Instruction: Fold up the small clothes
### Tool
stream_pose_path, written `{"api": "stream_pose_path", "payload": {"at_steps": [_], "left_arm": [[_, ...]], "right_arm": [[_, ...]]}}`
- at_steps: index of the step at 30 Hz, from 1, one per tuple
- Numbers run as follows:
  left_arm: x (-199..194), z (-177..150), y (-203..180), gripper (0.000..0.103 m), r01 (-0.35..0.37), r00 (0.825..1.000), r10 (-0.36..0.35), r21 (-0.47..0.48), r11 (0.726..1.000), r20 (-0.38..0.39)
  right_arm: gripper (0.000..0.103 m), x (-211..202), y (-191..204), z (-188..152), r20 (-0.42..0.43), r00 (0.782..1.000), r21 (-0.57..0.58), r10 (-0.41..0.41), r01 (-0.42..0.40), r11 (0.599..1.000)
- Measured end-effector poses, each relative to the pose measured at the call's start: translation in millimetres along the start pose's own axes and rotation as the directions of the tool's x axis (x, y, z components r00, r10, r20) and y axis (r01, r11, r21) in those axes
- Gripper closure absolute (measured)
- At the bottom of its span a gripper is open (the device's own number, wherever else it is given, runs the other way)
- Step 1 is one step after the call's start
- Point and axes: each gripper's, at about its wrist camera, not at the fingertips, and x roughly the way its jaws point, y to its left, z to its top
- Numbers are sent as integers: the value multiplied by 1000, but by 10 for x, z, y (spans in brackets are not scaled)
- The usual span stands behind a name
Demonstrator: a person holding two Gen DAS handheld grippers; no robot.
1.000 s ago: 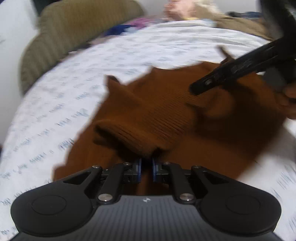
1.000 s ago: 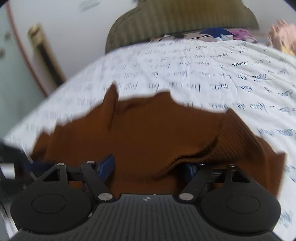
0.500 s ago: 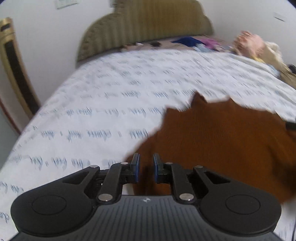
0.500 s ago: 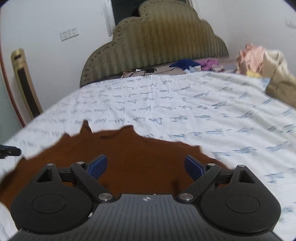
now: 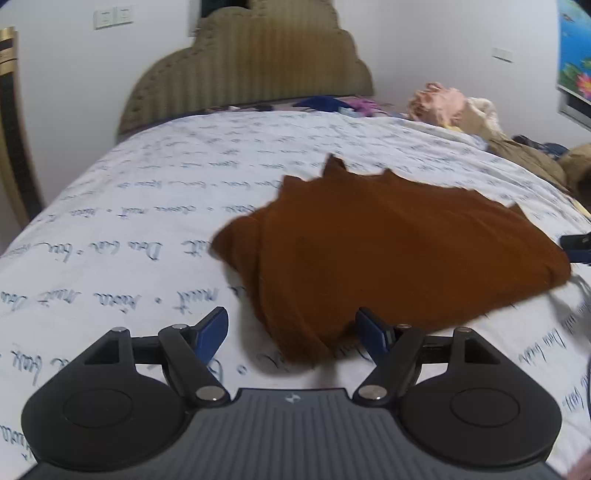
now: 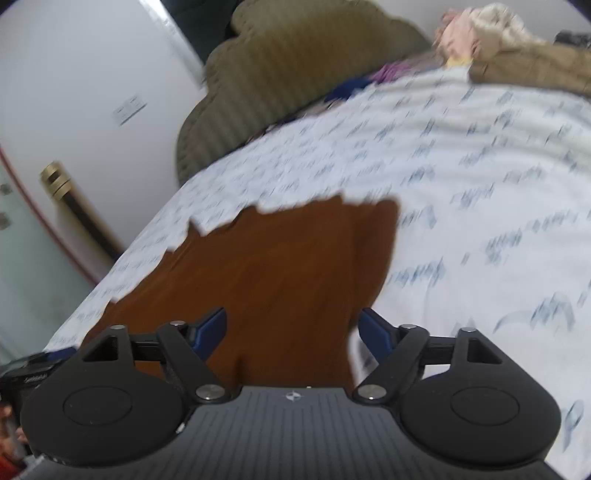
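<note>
- Nearest, L wrist view: our left gripper, blue fingers spread wide & opening further. Nothing pinched; the near corner of the brown garment lies on the sheet in the gap, fingers not pressing it – released.
- R wrist view: our right gripper, fingers also apart but closing. Brown cloth runs under/between them, its right edge just inside the right finger; no squeeze visible, so not grasping.
- Garment lies flat on the bed, mid-sheet, to the right of centre in the L view. One layer looks folded over along the left side; far edge jagged w/ small points sticking up.
- Tip of the right gripper pokes in at the far right edge of the L view, just beside the garment's right corner. Left gripper shows at the lower left edge of the R view.
- Sheet is white w/ blue handwriting-style print. R view is tilted & blurred.
- Further back: loose clothes pile at the bed's far right – pink, cream, tan pieces.
- Farthest: olive padded headboard, scalloped top, against a white wall; wall switches upper left.
</note>
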Motion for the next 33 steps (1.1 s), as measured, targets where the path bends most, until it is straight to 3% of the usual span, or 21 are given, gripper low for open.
{"api": "stream_pose_path", "payload": {"at_steps": [2,3,4,5,7,10,13,16,19,22,23,25,27,29,31,33], "left_arm": [[44,-14,-27,29,-8,1000,8,14,1000,-15],[76,-14,-30,36,-11,1000,11,8,1000,-29],[98,-9,-21,67,2,999,-2,-7,1000,-46],[120,5,2,89,38,997,-41,-34,999,-70],[77,23,14,92,73,995,-76,-61,995,-60],[-142,34,-71,95,79,997,-80,47,996,12],[-412,-31,-185,96,72,991,-94,220,973,94],[-381,-166,-261,98,23,998,-40,363,931,40],[-238,-319,-211,99,-37,998,50,403,914,-23],[-299,-302,-72,98,-66,998,70,325,943,-1],[-347,-241,-28,98,-58,998,55,276,959,20],[-443,-90,25,98,-23,996,8,177,984,88],[-454,82,-12,97,47,989,-59,96,994,132],[-354,238,-138,94,114,983,-120,51,992,140],[-204,332,-335,93,148,981,-153,50,988,118],[-66,362,-552,93,152,983,-158,72,986,92]], "right_arm": [[38,64,66,-103,-33,999,-36,-20,19,999],[52,105,98,-134,-41,998,-57,-44,42,997],[62,130,117,-154,-38,997,-71,-70,67,995],[87,140,130,-162,-32,995,-72,-91,88,994],[90,113,141,-142,-13,994,-52,-109,108,993],[94,-40,253,-85,72,981,-113,-178,186,976],[96,-263,391,-30,150,961,-190,-232,258,947],[100,-346,415,-33,146,950,-253,-276,306,918],[100,-281,301,-95,83,945,-272,-317,327,905],[97,-293,256,-145,125,910,-256,-396,416,873],[88,-338,275,-133,157,904,-242,-397,425,873],[84,-375,371,-77,195,914,-237,-356,396,887],[57,-300,536,-23,194,936,-276,-294,339,899],[39,-164,769,-45,177,954,-344,-243,291,893],[35,-31,1045,-164,149,971,-466,-185,234,853],[27,56,1285,-345,129,978,-600,-165,210,772]]}}
